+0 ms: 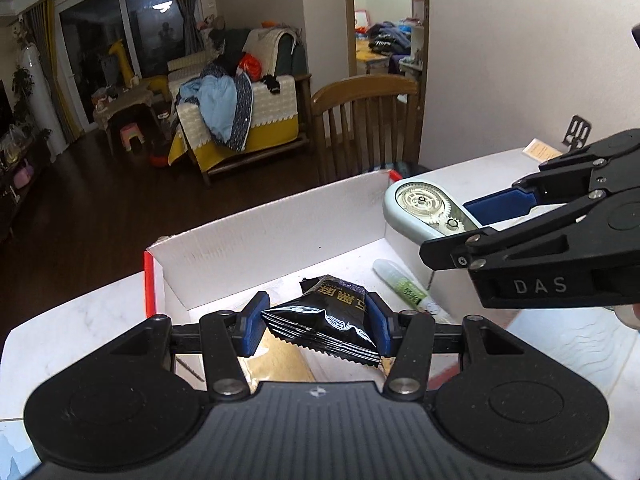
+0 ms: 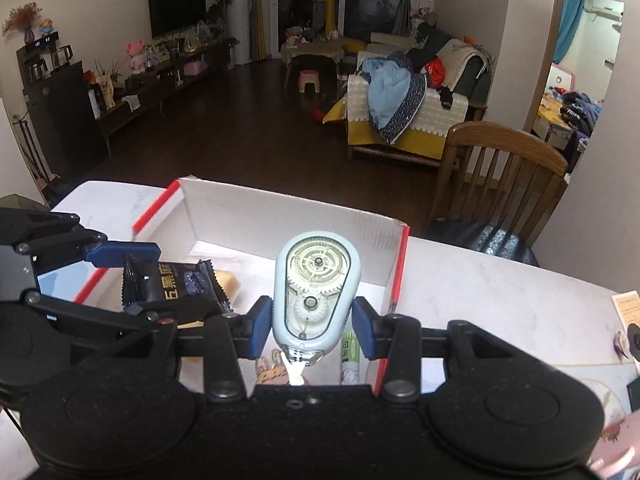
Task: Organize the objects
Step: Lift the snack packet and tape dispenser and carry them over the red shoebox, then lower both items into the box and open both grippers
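Note:
My left gripper (image 1: 316, 326) is shut on a black snack packet (image 1: 334, 316) and holds it above the open white cardboard box (image 1: 256, 236). The packet also shows in the right wrist view (image 2: 180, 286). My right gripper (image 2: 312, 326) is shut on a pale blue correction tape dispenser (image 2: 316, 288) and holds it over the right end of the box (image 2: 280, 212). In the left wrist view the dispenser (image 1: 424, 208) hangs over the box's right side. A small green tube (image 1: 404, 284) lies inside the box.
The box has red edges and stands on a white marble table (image 2: 500, 296). A wooden chair (image 2: 504, 168) stands behind the table. A paper slip (image 2: 624, 312) lies at the table's right. A yellowish item (image 2: 228, 280) lies in the box.

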Tool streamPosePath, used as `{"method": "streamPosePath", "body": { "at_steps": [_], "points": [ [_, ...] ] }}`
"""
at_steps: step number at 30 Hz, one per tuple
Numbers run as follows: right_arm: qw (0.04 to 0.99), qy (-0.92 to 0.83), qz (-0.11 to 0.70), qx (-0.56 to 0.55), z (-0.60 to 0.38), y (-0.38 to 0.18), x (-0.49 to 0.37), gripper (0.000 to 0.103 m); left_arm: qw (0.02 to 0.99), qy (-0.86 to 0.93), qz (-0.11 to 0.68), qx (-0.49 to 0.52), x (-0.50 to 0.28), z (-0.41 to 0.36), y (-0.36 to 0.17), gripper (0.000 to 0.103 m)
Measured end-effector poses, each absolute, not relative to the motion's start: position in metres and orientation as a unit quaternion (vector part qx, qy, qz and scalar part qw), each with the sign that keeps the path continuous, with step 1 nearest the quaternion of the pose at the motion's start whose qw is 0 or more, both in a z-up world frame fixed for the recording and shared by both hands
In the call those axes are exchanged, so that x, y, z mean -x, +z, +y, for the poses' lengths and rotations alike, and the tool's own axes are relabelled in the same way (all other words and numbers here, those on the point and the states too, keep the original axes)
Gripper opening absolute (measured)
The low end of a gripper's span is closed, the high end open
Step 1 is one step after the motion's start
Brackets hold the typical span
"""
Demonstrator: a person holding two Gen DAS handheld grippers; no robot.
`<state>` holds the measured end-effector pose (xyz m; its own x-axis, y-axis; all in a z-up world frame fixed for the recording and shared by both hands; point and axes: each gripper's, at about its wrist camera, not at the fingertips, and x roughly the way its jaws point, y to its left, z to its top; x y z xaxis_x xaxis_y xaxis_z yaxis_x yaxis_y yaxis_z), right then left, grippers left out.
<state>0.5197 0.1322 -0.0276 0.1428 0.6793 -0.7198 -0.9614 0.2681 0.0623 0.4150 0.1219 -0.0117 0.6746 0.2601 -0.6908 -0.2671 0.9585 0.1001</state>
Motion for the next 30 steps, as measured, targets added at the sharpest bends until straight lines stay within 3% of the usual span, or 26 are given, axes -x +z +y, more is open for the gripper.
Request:
{"method": "streamPosePath", "body": {
  "at_steps": [10,30],
  "points": [
    [0.697,0.554,0.392,0.230,0.175,-0.062,-0.540,0.042,0.894,0.146,0.424,0.019,-0.446,0.139,-0.047,0.051],
    [0.664,0.523,0.426,0.322,0.230,-0.111,-0.538,0.043,0.855,0.109,0.507,-0.022,-0.486,0.137,-0.086,0.051]
  ]
}}
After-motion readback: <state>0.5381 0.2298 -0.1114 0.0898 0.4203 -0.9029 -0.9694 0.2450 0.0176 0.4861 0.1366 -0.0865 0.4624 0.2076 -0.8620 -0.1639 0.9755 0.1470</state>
